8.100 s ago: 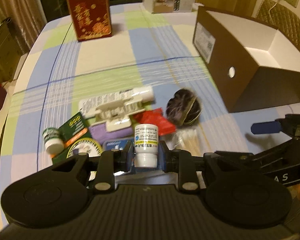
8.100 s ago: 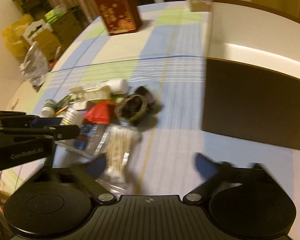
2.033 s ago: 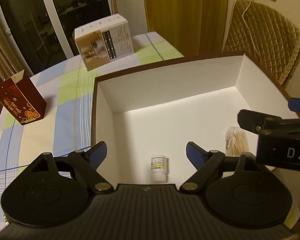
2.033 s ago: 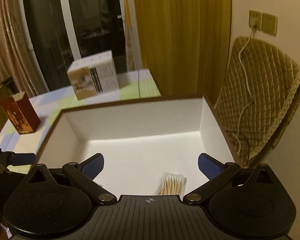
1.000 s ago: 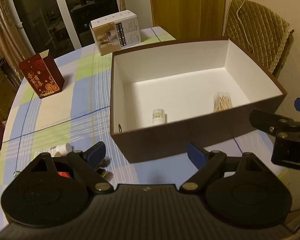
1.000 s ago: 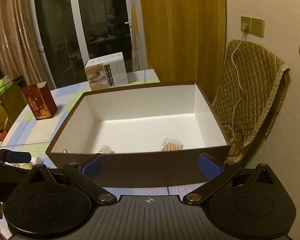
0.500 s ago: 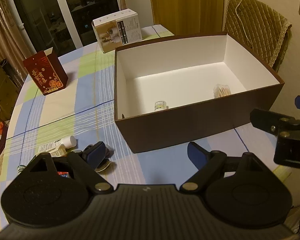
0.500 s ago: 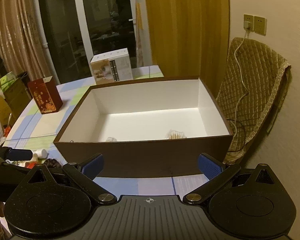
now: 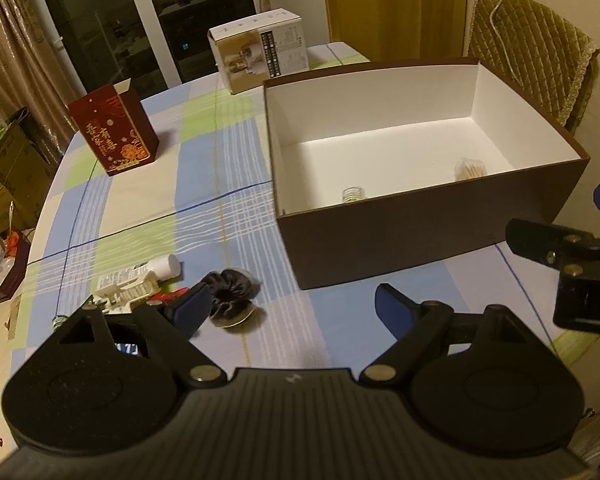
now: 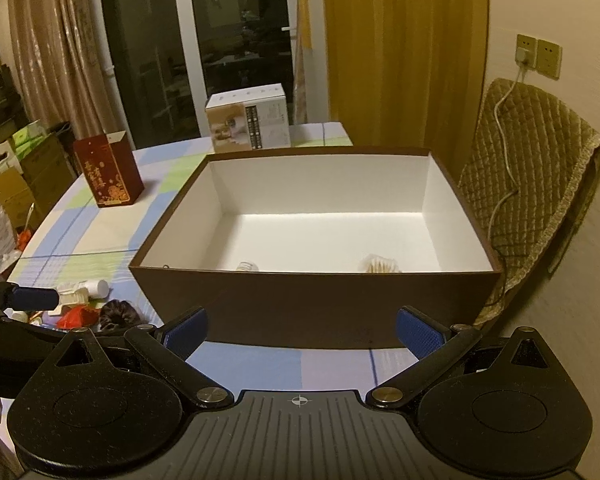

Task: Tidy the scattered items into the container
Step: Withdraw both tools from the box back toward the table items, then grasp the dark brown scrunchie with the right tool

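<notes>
Left claw (image 9: 292, 308): spread wide, nothing between its blue pads, held above the checked cloth (image 9: 220, 216).
Right claw (image 10: 302, 332): also spread, empty, facing the near wall of the box.
Box (image 9: 432, 216): brown outside, white inside, open top; ahead and right of the left claw, straight ahead of the right claw.
Bottle (image 9: 353, 194): small, inside the box against its near wall, toward the left side.
Swabs (image 9: 469, 169): a clear pack inside the box, right of the bottle and apart from it.
Scrunchie (image 9: 230, 286): dark, on the cloth just ahead of the left claw's left finger, outside the box.
Tube (image 9: 140, 271): white, lying left of the scrunchie, its cap pointing toward the box.
Clip (image 9: 126, 292): cream plastic, touching the tube's near side.
Red packet (image 10: 76, 316): in the same pile, left of the scrunchie in the right wrist view.
Red bag (image 9: 114, 130): upright, far ahead and left of the left claw.
Carton (image 9: 260, 54): white, beyond the box's far left corner.
Chair (image 10: 528, 184): quilted cover, right of the box.
</notes>
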Motion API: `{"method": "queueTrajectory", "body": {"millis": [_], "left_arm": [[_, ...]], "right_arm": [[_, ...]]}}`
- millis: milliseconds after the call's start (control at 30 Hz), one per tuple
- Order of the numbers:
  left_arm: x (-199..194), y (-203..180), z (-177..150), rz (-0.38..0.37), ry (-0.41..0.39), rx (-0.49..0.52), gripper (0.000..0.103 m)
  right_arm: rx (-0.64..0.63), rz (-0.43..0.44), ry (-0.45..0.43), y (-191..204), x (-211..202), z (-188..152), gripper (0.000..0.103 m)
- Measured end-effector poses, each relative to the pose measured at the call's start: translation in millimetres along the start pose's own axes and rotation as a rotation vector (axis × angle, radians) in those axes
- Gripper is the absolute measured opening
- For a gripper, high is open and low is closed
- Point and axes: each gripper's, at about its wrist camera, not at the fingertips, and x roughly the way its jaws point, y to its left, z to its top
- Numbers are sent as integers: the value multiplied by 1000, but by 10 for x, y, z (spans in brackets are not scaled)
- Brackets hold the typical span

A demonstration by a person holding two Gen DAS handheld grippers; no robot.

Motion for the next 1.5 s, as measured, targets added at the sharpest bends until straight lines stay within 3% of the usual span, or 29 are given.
{"method": "queueTrajectory", "body": {"millis": [567, 967, 1333, 1500], "left_arm": [[-43, 662, -263, 89, 28, -93, 87], [-80, 1235, -572, 153, 55, -179, 87], [-27, 1732, -850, 187, 87, -275, 87], [41, 1933, -947, 198, 102, -314, 87]], "right_arm": [[-79, 120, 38, 651, 265, 38, 103], [-212, 221, 86, 1295, 494, -76, 103], [-206, 270, 135, 1627, 792, -170, 103], [-236, 254, 153, 1729, 944, -228, 103]]}}
